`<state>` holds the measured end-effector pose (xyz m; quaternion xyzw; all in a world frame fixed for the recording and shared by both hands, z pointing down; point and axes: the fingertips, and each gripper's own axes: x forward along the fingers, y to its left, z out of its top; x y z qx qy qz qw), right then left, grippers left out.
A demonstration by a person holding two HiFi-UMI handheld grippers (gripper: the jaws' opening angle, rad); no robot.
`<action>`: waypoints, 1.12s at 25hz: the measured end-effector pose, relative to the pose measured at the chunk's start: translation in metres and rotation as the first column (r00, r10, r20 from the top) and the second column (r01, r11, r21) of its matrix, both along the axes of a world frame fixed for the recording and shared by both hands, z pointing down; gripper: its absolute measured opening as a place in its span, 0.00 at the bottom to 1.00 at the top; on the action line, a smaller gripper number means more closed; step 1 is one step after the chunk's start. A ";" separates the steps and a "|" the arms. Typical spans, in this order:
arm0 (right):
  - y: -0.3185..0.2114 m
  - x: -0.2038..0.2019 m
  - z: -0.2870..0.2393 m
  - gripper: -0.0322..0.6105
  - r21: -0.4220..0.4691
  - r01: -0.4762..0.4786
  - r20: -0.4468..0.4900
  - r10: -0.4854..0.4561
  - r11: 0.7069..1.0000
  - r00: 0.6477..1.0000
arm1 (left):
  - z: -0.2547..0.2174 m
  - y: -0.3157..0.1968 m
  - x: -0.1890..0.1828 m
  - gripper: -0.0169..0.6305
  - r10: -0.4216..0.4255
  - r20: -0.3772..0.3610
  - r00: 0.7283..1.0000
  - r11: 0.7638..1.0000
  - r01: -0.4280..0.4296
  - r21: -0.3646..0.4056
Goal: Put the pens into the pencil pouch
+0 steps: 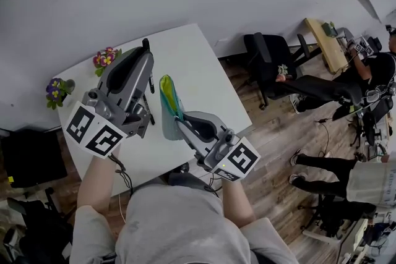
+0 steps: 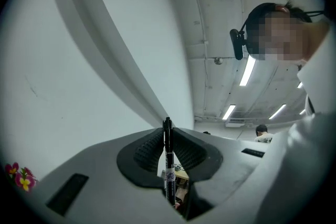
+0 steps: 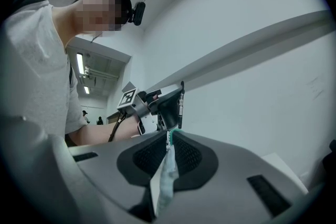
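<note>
White table (image 1: 207, 80) under pencil pouch (image 1: 168, 102) — potted flowers (image 1: 106, 59) at edge, wood floor (image 1: 275, 154)

Office workspace, black swivel chairs (image 1: 267, 55), desk (image 1: 323, 40) with seated person (image 1: 374, 68), wood-plank floor (image 1: 272, 157), ceiling strip lights (image 2: 247, 71)

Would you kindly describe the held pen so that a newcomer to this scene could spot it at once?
Above the white table, the left gripper clamps a slim black pen with a pale printed band. Beside it, the right gripper holds a soft green-and-yellow pouch; the pen alone is dark, thin and rigid.
</note>
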<state>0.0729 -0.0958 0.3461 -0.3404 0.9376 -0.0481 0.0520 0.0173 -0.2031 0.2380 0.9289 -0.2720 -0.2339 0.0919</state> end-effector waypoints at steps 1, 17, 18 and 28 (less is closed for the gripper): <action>0.000 -0.001 0.000 0.13 0.000 0.002 -0.004 -0.002 1.000 1.000 | -0.001 0.000 0.005 0.14 0.012 0.001 1.000 1.000 -0.012 0.004; -0.006 -0.005 -0.006 0.13 0.025 0.011 -0.018 -0.010 1.000 1.000 | 0.035 -0.006 0.035 0.14 0.100 0.006 0.995 0.990 -0.099 -0.105; -0.006 -0.005 -0.007 0.13 0.029 0.010 -0.016 -0.009 1.000 1.000 | 0.038 -0.005 0.036 0.14 0.103 0.014 0.995 0.989 -0.101 -0.109; -0.011 -0.003 -0.015 0.13 0.053 -0.001 -0.021 0.002 0.999 1.000 | 0.048 0.002 0.038 0.28 0.121 0.106 0.987 0.989 -0.111 -0.096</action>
